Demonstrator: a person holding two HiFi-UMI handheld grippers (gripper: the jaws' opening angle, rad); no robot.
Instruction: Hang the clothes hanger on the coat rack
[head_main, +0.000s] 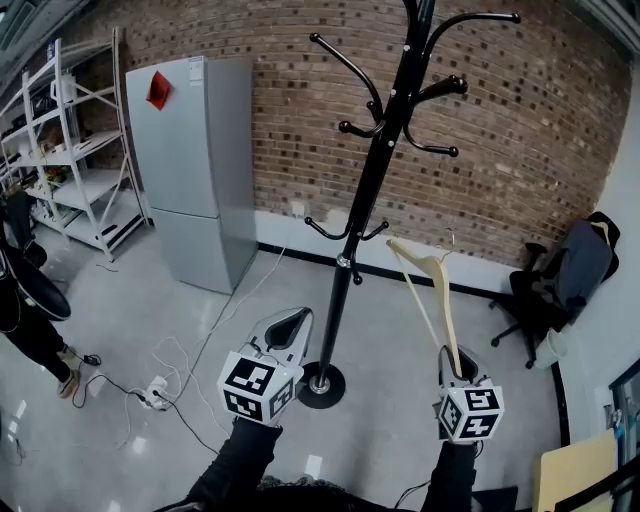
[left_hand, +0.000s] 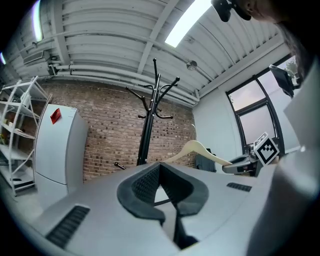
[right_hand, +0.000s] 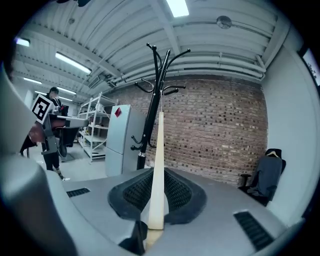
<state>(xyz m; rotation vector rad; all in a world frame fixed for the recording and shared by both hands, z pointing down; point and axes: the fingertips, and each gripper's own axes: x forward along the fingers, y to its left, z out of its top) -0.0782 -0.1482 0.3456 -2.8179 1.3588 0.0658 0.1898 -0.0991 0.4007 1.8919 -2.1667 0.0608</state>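
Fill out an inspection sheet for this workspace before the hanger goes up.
Surface: glossy grey floor; no table.
Job's things: black coat rack stands upright, visible hooks bare; pale wooden hanger not yet hung, right of the pole.
Clutter: nothing seen.
Grippers: right gripper shut on the hanger's arm end; left gripper shut, empty.
Cables: white and black cables trail across the floor to a power strip, left of the rack's base.
Surroundings: brick wall, grey fridge, white shelving, office chair, a person at left edge.
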